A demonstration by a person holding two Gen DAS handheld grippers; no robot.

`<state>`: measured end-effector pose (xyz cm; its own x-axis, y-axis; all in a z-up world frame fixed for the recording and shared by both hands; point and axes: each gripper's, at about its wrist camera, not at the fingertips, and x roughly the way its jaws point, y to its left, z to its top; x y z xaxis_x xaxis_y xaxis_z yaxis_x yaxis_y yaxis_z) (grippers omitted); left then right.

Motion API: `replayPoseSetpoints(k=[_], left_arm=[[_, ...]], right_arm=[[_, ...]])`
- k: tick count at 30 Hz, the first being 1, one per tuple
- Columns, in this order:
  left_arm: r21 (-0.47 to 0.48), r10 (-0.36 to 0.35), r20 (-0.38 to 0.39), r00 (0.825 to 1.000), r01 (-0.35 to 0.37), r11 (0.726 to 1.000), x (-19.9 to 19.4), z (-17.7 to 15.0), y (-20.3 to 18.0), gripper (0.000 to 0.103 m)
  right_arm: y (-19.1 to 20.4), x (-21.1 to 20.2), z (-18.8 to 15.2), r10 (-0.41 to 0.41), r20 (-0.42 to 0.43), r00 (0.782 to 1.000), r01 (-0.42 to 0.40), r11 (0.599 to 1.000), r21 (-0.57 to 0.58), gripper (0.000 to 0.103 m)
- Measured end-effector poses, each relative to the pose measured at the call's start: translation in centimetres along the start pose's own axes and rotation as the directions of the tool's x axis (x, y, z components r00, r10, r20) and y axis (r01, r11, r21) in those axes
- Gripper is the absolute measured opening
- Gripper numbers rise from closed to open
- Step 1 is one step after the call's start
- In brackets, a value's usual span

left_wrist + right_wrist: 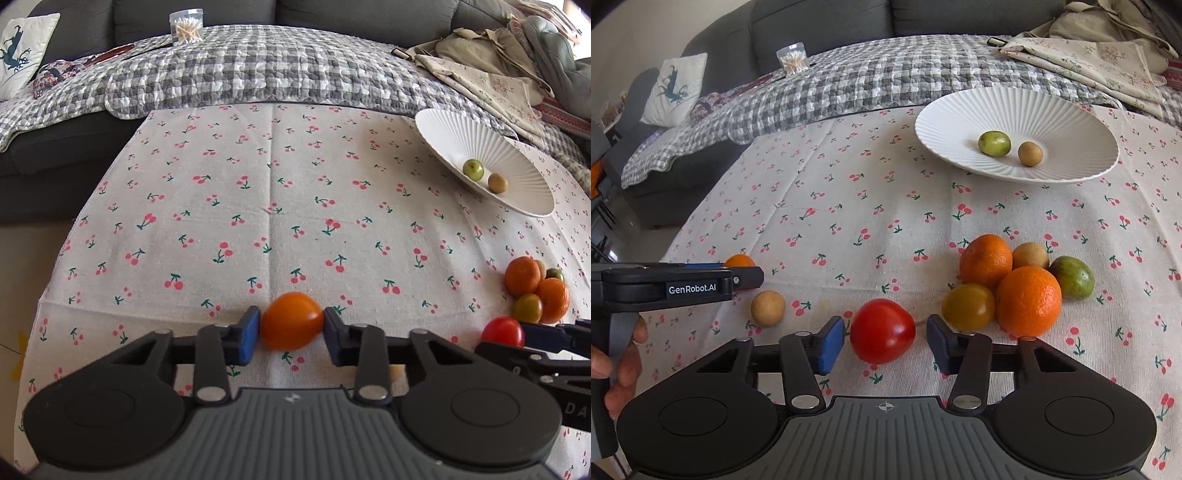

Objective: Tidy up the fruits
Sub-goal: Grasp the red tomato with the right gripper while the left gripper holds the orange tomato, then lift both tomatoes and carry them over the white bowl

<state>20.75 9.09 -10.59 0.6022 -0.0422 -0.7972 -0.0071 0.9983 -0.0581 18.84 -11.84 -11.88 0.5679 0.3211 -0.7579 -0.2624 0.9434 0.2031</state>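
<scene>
My left gripper [291,332] is shut on an orange tomato [291,320], both pads touching it, just above the cherry-print tablecloth [258,206]. My right gripper [885,338] is open around a red tomato [882,330], with gaps on both sides. The red tomato also shows in the left wrist view [503,331]. A white ribbed plate [960,110] at the back right holds a green fruit [994,143] and a small brown fruit [1030,154]. A pile of two oranges [1028,301], a yellow-green tomato [968,306], a green fruit [1073,277] and a brown fruit [1030,255] lies right of the red tomato.
A loose brown fruit [768,308] lies left of the right gripper, near the left gripper [746,277]. A checked quilt [240,70] on a grey sofa runs behind the table, with a cotton-swab jar [186,27], a cushion [20,48] and folded fabrics [491,70].
</scene>
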Motion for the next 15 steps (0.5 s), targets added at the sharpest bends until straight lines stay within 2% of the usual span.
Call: replayPoseSetpoints(k=[4, 15], left_arm=[[0.011, 0.008, 0.003, 1.000, -0.008, 1.000, 0.1, 0.0, -0.2, 0.032], [0.029, 0.015, 0.042, 0.999, -0.017, 0.999, -1.2, 0.2, -0.6, 0.031]], right_arm=[[0.2, 0.2, 0.0, -0.006, 0.002, 1.000, 0.006, 1.000, -0.022, 0.036], [0.4, -0.8, 0.2, 0.021, -0.001, 1.000, -0.021, 0.999, -0.028, 0.036]])
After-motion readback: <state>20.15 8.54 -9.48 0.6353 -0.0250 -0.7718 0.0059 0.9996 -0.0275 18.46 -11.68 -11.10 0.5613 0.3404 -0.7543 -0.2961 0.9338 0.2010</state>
